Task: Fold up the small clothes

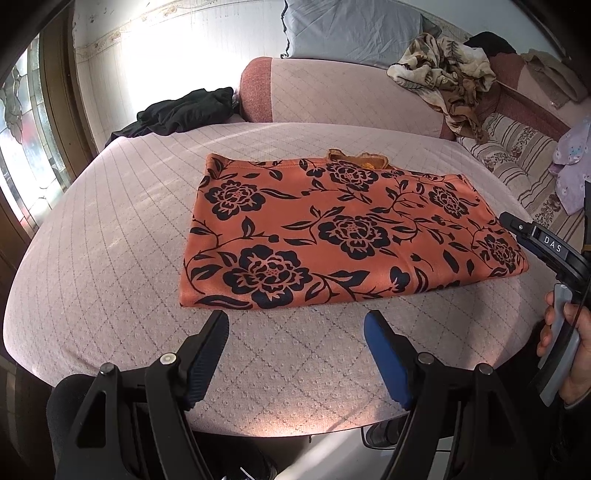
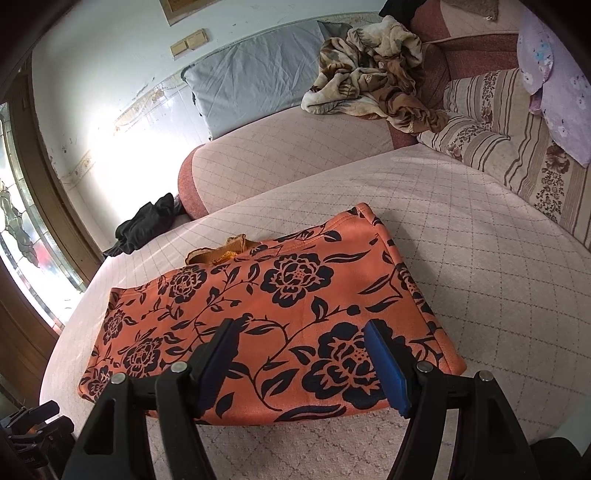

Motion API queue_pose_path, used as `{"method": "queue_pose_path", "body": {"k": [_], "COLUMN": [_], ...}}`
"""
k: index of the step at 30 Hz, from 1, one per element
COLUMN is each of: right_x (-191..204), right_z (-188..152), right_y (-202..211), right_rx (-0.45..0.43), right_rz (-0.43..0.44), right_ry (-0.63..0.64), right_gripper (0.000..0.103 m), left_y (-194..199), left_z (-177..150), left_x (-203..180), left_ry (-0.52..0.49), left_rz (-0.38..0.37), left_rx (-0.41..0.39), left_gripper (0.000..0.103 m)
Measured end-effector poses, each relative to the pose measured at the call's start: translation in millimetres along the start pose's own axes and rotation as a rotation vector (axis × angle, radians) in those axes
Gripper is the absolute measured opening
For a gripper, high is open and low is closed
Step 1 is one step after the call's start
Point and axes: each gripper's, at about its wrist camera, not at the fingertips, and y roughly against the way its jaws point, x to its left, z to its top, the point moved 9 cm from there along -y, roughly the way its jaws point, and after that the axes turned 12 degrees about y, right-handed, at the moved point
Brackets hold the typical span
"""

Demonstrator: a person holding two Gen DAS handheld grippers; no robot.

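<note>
An orange garment with black flower print [image 1: 343,229] lies folded flat in a rectangle on the pink quilted sofa seat [image 1: 110,240]; it also shows in the right wrist view [image 2: 280,314]. A yellow-brown collar piece [image 1: 360,158] sticks out at its far edge. My left gripper [image 1: 295,325] is open and empty, just short of the garment's near edge. My right gripper [image 2: 301,332] is open and empty, hovering over the garment's near right part. The right gripper's body and the hand holding it [image 1: 554,266] show at the right of the left wrist view.
A black garment [image 1: 184,110] lies at the back left of the seat. A crumpled beige patterned blanket [image 1: 443,70] lies on the sofa back, with a grey pillow [image 1: 351,26] behind. Striped cushions [image 2: 517,140] and lilac cloth [image 2: 554,74] are at right. A window is at left.
</note>
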Motion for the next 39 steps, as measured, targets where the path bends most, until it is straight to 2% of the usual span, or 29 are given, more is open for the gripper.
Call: {"method": "queue_pose_path", "body": {"k": [9,16,19,21,24,27,30,32,39], "right_x": [2,8,8,4,-10,-25,-38,-47,-71], "right_z": [-1,4,0,-10,-33,-54,-63,-59,-41], "right_y": [-3,7,12,14,14,4,-12,-22,-46], "right_rx": [0.006,0.005,0.038,0.08,0.154,0.226,0.282,0.273,0.238], "right_rz": [0.006,0.013,0.046,0.088,0.147,0.196,0.238,0.252,0.23], "right_ry": [0.0,0.007,-0.027,-0.105,-0.297,-0.476,-0.619,-0.702,-0.835], "right_gripper": [0.074,0.074,0.074,0.075,0.076,0.076,0.076,0.076,0.077], "left_y": [2,3,2,-1,-11,-25,-47,-58,-73], "left_z": [7,11,15,21,34,49,59,64,69], "left_x": [9,9,11,14,17,15,7,-1,-24], "left_ry": [0.035,0.057,0.072,0.084,0.097,0.107,0.105,0.1,0.077], "left_rz": [0.014,-0.012,-0.027,-0.028,-0.018,-0.009,0.001,0.006,0.009], "left_rx": [-0.021,-0.035,-0.045,-0.051,-0.056,-0.068,-0.045,-0.038,-0.007], "left_gripper": [0.076,0.076,0.077,0.076,0.076,0.076,0.076,0.076,0.076]}}
